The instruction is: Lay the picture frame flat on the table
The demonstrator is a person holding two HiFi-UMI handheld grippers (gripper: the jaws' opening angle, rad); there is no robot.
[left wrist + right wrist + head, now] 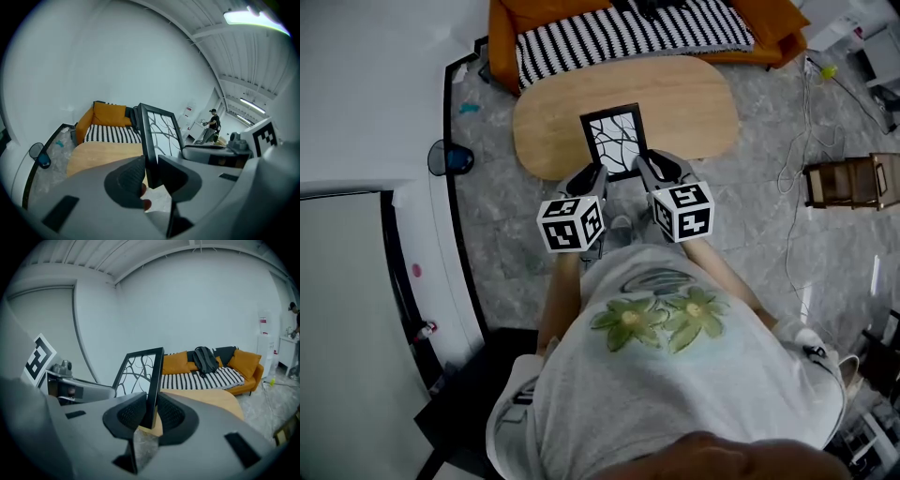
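Observation:
A black picture frame (614,141) with a white branch pattern stands tilted over the near edge of the oval wooden table (694,103). My left gripper (596,176) clamps the frame's left side near the bottom. In the left gripper view the frame (157,133) rises upright between the pads of that gripper (151,171). My right gripper (641,164) holds the right side at about the same height. From the right gripper view the frame's edge (153,376) is pinched between the pads of the right gripper (151,412). Whether the bottom edge touches the table is hidden.
An orange sofa (773,28) with a striped blanket (619,33) stands behind the table, with a dark backpack (205,359) on it. A wooden crate (853,180) and cables lie on the floor at the right. A blue round object (450,157) sits by the left wall.

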